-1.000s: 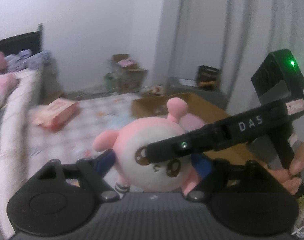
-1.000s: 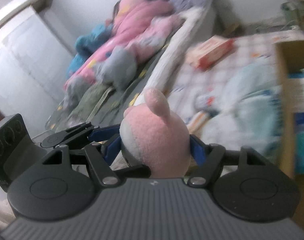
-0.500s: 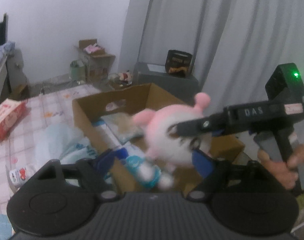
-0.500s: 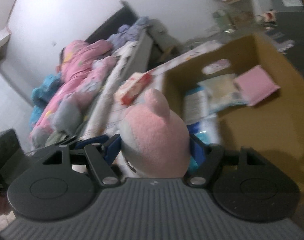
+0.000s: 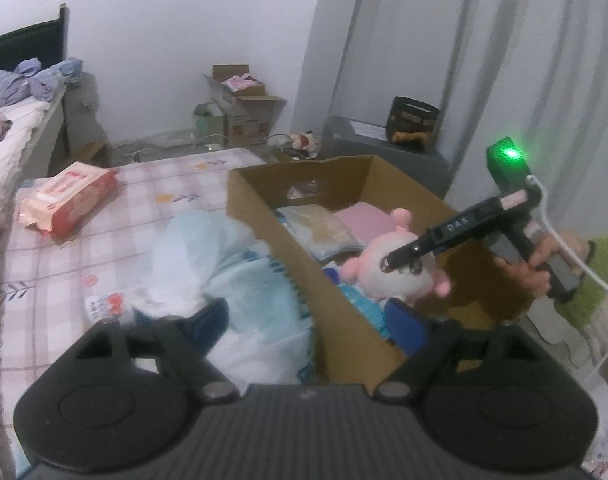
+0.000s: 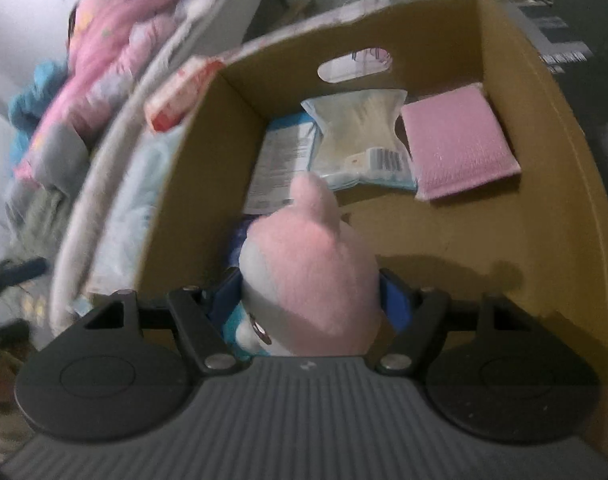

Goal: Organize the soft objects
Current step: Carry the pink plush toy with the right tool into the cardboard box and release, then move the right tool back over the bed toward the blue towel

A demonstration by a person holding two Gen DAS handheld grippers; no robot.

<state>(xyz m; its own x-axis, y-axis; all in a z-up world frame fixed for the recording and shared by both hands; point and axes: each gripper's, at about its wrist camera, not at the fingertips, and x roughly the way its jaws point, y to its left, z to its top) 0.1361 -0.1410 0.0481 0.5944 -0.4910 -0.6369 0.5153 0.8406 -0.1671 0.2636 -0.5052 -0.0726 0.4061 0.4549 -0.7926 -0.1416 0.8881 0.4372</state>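
pink plush toy (image 6: 307, 276), clamped between the blue pads of the right gripper (image 6: 309, 300), hanging inside the open cardboard box (image 5: 264, 216) above a clear packet (image 6: 359, 140) and a pink pad (image 6: 459, 144). right gripper tilted steeply down, hand (image 5: 531, 268) on its handle at the box's far side. left gripper (image 5: 307, 320) wide apart and empty, straddling the box's near wall; pale blue bundle (image 5: 240, 276) and wipes pack (image 5: 68, 204) on the checked bedding alongside.

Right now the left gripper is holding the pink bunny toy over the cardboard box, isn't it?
Not quite. The right gripper holds the pink bunny toy over the cardboard box, as the right wrist view shows. The left gripper is open and empty.
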